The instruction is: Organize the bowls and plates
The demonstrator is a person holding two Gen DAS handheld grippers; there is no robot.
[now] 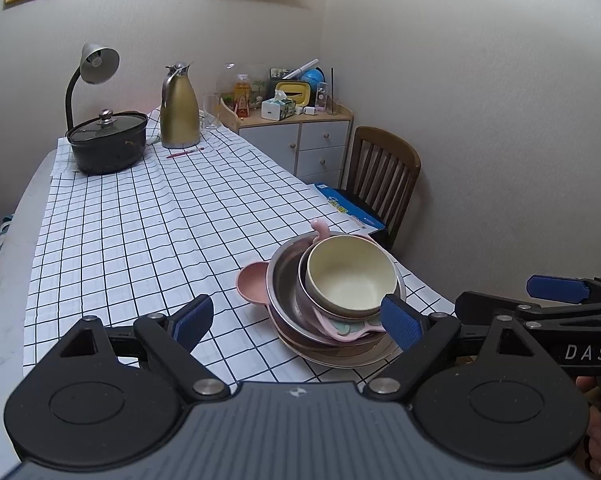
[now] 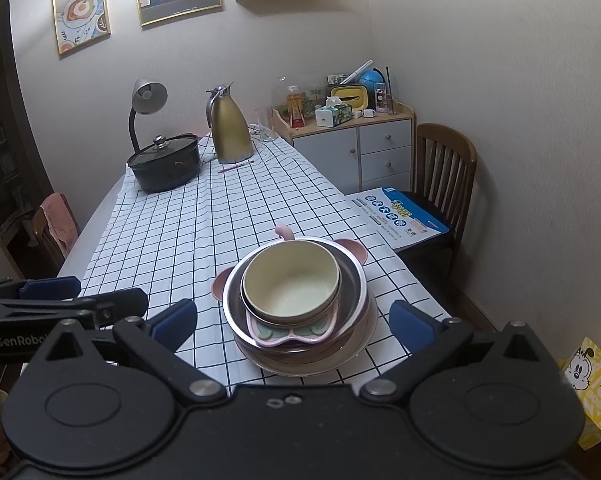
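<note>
Right claw [image 2: 294, 322], apparently marked "GenRobo", gapes over cream bowl [image 2: 290, 278].

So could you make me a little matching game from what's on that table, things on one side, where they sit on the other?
Things:
1. cream bowl
2. black pot
3. gold jug
4. blue booklet

Places:
A. on the seat of the wooden chair
B. top of the dish stack, near edge of the table
C. far end of the table, under the desk lamp
D. far end, beside a pink pen

Pairs: 1-B, 2-C, 3-D, 4-A
</note>
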